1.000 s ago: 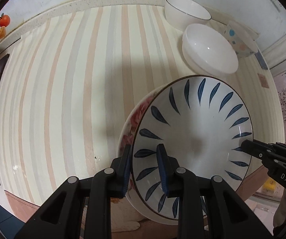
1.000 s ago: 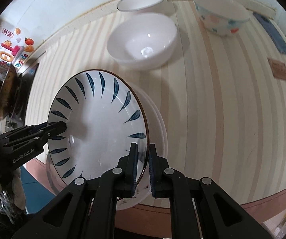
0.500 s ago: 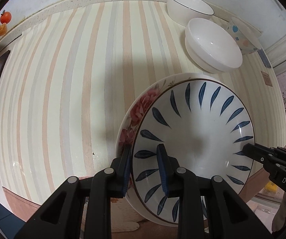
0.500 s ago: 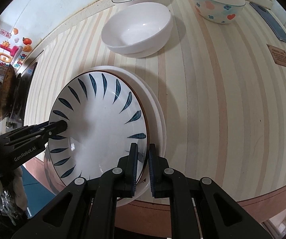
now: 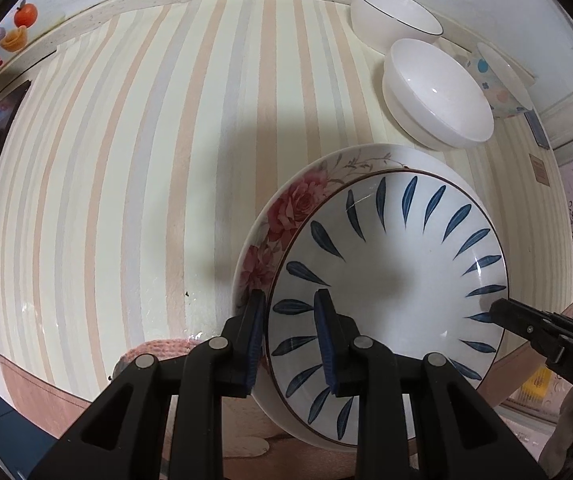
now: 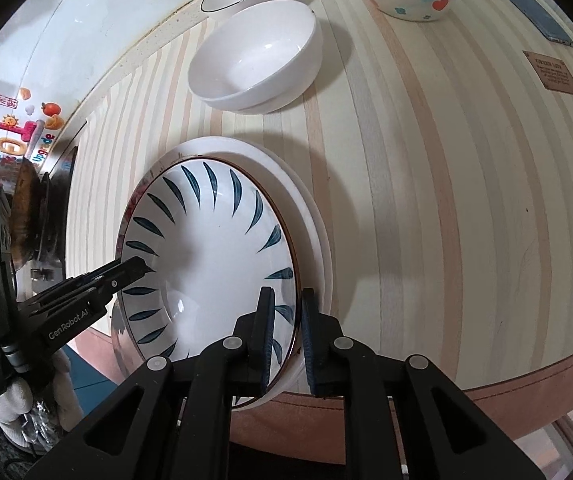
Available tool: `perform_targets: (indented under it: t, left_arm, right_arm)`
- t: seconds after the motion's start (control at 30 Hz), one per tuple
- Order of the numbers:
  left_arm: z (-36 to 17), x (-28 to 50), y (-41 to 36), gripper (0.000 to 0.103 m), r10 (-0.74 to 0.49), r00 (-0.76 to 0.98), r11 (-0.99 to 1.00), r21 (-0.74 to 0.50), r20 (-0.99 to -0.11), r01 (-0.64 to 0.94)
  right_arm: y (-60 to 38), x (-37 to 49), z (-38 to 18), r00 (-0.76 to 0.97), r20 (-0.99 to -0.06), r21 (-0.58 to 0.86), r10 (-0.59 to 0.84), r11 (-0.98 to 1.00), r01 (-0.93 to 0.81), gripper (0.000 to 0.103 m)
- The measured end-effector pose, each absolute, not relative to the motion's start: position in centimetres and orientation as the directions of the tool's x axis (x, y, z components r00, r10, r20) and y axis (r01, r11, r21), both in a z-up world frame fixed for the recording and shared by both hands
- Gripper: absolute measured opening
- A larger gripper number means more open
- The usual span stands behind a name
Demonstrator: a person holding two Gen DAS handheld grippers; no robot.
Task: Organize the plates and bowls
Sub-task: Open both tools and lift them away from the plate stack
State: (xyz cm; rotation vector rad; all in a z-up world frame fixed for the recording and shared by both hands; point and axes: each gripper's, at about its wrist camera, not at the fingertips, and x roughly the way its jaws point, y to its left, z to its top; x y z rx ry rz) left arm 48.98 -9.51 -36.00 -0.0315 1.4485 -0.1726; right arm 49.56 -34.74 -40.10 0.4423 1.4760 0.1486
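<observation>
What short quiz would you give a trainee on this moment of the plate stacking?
1. True or false: the blue-leaf plate lies on top of the rose plate.
2. Of the left tool and the right tool, which has the blue-leaf plate's rim between its fingers? A left only; B right only; C both.
3. What colour is the thin line around the rim of the rearmost bowl?
Key: 1 true; 2 C; 3 black.
</observation>
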Motion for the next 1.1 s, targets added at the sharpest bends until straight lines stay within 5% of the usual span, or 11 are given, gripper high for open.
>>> perform_targets:
  t: [0.3, 0.73, 0.9, 0.97, 1.07, 1.1]
  left_arm:
    - [-34.1, 47.8, -9.9, 0.023, -0.069, 0.15, 0.996, -0.059, -0.986, 0.07]
    - [-24.9, 43.1, -10.4, 0.023, -0.066, 0.32, 0.995, -0.037, -0.945, 0.097]
    - [-20.1, 40.6, -8.9, 0.027, -0.113, 0.389, 0.991, -0.074, -0.914, 0.112]
    - [-18.4, 39.2, -8.6, 0.027, -0.117, 0.417, 0.99, -0.07, -0.901, 0.125]
    - [-16.4, 37.6, -8.1, 0.04, -0.131, 0.444, 0.987, -0.077, -0.886, 0.138]
    - [-15.9, 37.0, -8.1, 0.054, -0.133, 0.45, 0.987, -0.077, -0.883, 0.141]
  right_arm:
    - [-33.5, 49.7, -38.0, 0.15, -0.96, 0.252, 0.236, 0.963, 0.093, 0.017]
    - [-30.6, 46.8, -32.3, 0.191, -0.951, 0.255, 0.243, 0.966, 0.041, 0.037]
    - [-29.8, 43.8, -26.6, 0.287, -0.932, 0.238, 0.22, 0.971, 0.029, 0.049]
    - [-29.1, 42.5, -24.5, 0.321, -0.926, 0.219, 0.2, 0.975, 0.025, 0.062]
    - [-28.1, 40.3, -21.6, 0.374, -0.909, 0.207, 0.182, 0.978, 0.027, 0.08]
    - [-27.9, 39.6, -20.8, 0.387, -0.905, 0.204, 0.177, 0.979, 0.029, 0.083]
